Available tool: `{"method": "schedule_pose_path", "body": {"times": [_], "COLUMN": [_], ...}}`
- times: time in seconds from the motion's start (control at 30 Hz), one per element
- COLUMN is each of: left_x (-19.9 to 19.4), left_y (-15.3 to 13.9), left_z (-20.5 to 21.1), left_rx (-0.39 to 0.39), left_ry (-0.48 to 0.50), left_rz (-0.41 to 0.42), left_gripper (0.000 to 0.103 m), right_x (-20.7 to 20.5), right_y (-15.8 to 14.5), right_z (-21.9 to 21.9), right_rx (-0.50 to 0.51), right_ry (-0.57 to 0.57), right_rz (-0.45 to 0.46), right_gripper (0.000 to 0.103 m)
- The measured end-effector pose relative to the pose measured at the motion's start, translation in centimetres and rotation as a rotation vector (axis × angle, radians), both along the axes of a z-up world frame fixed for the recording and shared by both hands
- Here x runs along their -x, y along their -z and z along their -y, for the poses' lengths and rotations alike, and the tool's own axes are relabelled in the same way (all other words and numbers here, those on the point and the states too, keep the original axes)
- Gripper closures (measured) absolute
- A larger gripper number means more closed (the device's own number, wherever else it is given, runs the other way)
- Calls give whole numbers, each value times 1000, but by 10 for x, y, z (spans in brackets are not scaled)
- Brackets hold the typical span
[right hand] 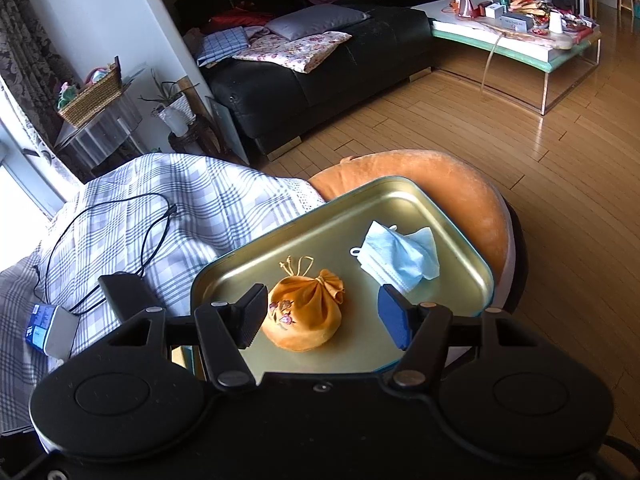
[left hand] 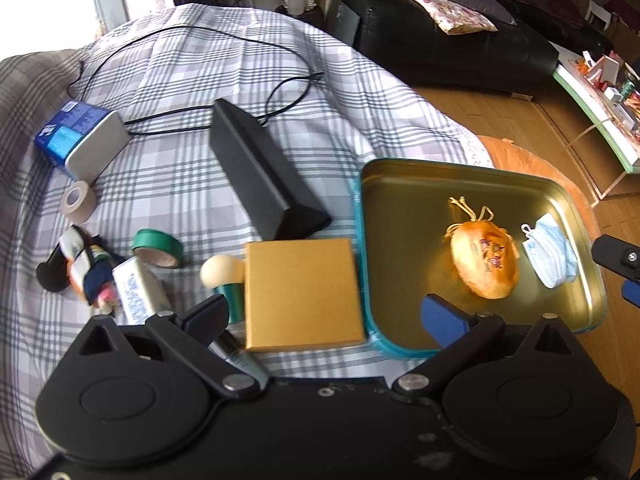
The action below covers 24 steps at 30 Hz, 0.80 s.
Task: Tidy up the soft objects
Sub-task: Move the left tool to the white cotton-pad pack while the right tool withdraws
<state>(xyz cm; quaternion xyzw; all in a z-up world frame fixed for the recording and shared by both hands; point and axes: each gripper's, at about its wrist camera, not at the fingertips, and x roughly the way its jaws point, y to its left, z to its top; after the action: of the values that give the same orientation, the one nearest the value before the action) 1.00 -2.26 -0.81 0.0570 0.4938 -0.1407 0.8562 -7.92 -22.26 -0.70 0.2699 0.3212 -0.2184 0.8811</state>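
Bright window daylight from left, fisheye-bent edges, slight blur.

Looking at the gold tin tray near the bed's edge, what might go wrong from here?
The shallow gold metal tray lies partly on an orange cushion near the floor side; a push might tip it. The black cable could snag a gripper. The bundled cloth toy sits among hard items, so the left gripper may knock them.
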Motion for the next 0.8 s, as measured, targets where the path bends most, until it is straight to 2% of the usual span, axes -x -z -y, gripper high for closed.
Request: {"method": "schedule_pose_path", "body": {"times": [0.37, 0.8], "left_x": [0, -7], "left_y": [2, 20], "left_z": [-75, -181], "left_rx": [-28, -33], "left_ry": [-153, -327], "left_rz": [11, -6], "left_gripper": [0, 0], "right_x": [3, -3], "right_y": [-14, -18], "right_z": [-37, -97], "right_rx": [55, 82], "right_ry": [-79, -209], "right_rz": [15, 9], "right_gripper": [44, 44]}}
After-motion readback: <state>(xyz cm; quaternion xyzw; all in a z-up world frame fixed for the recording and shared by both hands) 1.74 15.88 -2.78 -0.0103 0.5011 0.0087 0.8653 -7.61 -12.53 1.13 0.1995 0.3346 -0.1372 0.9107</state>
